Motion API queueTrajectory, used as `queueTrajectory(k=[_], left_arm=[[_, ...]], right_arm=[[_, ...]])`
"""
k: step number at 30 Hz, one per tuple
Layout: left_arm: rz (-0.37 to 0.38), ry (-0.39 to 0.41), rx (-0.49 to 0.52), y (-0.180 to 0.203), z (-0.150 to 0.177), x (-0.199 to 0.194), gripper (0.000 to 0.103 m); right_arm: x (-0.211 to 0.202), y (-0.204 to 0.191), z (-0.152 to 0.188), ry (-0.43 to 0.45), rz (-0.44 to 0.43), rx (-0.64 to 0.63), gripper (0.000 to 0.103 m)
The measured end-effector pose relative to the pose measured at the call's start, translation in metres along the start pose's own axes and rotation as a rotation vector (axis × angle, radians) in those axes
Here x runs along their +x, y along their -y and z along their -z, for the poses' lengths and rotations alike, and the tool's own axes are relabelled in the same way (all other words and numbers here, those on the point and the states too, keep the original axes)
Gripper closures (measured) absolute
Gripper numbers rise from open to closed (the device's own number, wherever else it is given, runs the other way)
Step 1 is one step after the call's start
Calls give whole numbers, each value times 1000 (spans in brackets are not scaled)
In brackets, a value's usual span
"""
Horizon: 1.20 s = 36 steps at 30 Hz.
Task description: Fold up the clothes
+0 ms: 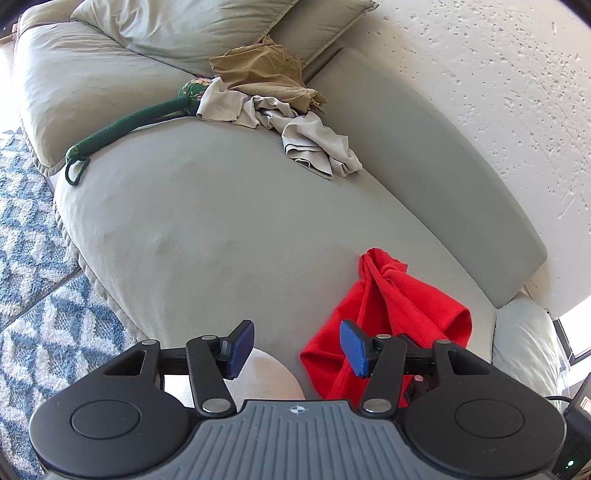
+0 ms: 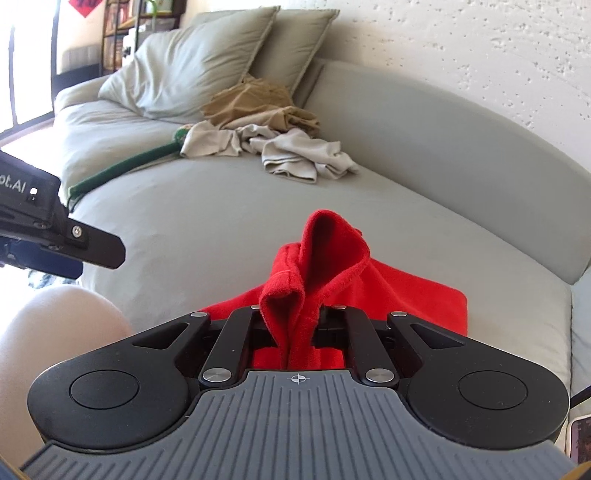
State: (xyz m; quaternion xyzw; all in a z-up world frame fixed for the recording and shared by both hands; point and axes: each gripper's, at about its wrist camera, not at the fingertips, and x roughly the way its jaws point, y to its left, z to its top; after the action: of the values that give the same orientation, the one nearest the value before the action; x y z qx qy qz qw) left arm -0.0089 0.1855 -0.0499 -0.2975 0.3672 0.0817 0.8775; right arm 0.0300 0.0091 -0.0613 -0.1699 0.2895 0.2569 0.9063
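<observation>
Only the right wrist view shows right tongs pinching the red cloth; left tongs gape empty.

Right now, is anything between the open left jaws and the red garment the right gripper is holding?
Nothing visible. The left gripper is open over bare sofa cushion, and the red garment lies just beside its right-hand pad. The right gripper is shut on a bunched fold of it.

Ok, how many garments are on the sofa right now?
3 visible: red garment nearest, pinched in the right gripper; pale grey garment crumpled mid-cushion; tan garment against the pillows. More may hide under that pile.
</observation>
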Motion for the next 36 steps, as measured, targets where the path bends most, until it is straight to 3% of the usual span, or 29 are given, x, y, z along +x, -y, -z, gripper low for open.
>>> queueTrajectory(k=[5,7,9,12,15,17,19,21,25,26,27,29,33,36], left_arm=[[-16,-6,0,1,1,0,50],[-16,-11,2,2,3,0,50],[-20,-14,7,3,4,0,50],[-25,-18,16,5,5,0,50],[-27,-20,34,8,6,1,50],[-2,-29,68,16,8,2,54],[53,-49,129,28,10,6,75],[101,-68,209,48,14,12,87],[161,-113,376,93,23,35,88],[167,-128,401,103,26,46,88],[172,-144,424,113,29,57,86],[111,-146,456,123,34,78,88],[-60,-157,451,113,37,100,92],[-60,-169,449,103,37,98,86]], right_arm=[[7,-14,8,-60,-49,-98,90],[11,-18,11,-113,-82,-137,82],[2,-19,13,-111,-140,-140,56],[-25,-8,13,-126,-274,-61,48],[-55,24,15,-150,-321,86,47],[-75,53,21,-150,-319,206,46],[-91,82,30,-152,-286,321,41],[-99,107,40,-162,-229,407,41],[-88,132,61,-176,-161,515,40],[-81,136,65,-176,-157,538,47],[-73,135,66,-170,-145,523,71],[-56,129,64,-153,-112,461,102],[-24,117,60,-143,-82,338,101],[-3,112,64,-169,-80,280,99]])
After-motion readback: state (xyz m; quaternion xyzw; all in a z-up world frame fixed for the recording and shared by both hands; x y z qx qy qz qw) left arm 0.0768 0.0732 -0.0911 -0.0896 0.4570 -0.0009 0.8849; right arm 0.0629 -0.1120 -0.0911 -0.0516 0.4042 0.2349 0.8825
